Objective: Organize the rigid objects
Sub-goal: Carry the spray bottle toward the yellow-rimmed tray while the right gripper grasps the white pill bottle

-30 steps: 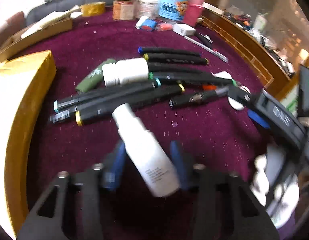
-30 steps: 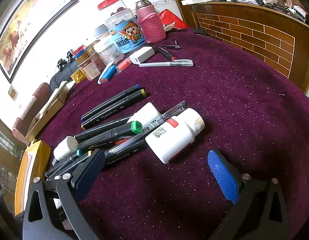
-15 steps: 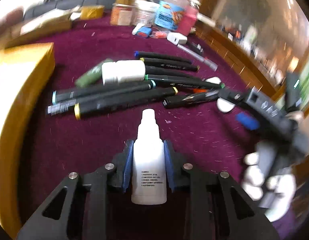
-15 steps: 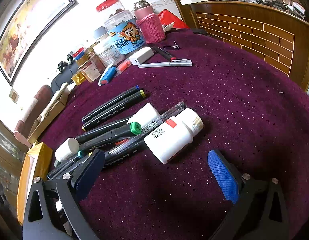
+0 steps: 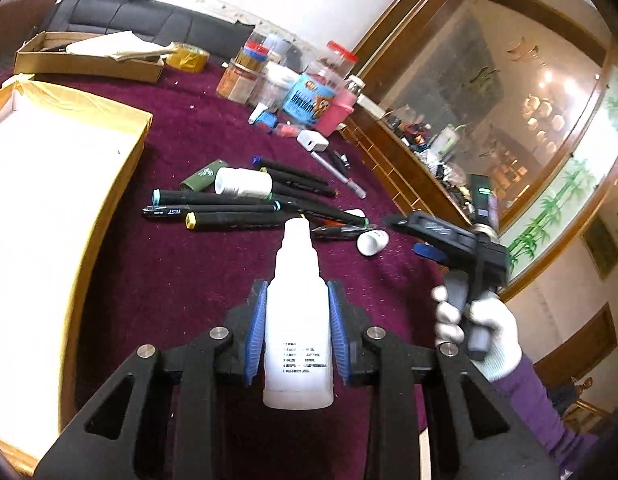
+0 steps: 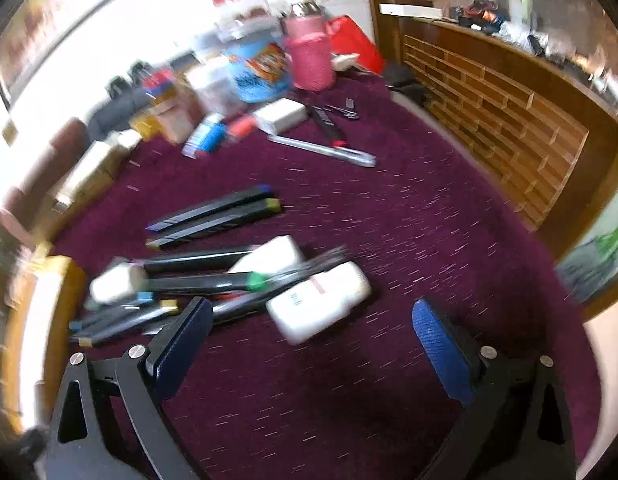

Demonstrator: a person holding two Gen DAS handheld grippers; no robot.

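Observation:
My left gripper [image 5: 297, 336] is shut on a small white dropper bottle [image 5: 297, 320] and holds it above the purple cloth, nozzle pointing away. Beyond it lie several black markers [image 5: 229, 210], a white pill bottle [image 5: 245, 182] and a green tube [image 5: 203, 174]. My right gripper [image 6: 309, 336] is open and empty, its blue pads either side of a white bottle with a red mark [image 6: 321, 300] that lies on the cloth beside the markers [image 6: 213, 216]. The right gripper also shows in the left wrist view [image 5: 425, 240], held by a white-gloved hand.
An open yellow-rimmed box [image 5: 49, 216] with a white inside sits at the left. Jars, a pink bottle [image 5: 341, 108] and a white charger [image 5: 313, 140] stand at the back. A cardboard tray [image 5: 89, 64] is far left. A wooden cabinet [image 6: 509, 128] borders the right.
My left gripper closed on the dropper bottle, straightened it and lifted it, with the view now higher. My right gripper is moving, its view blurred, still open over the white bottle.

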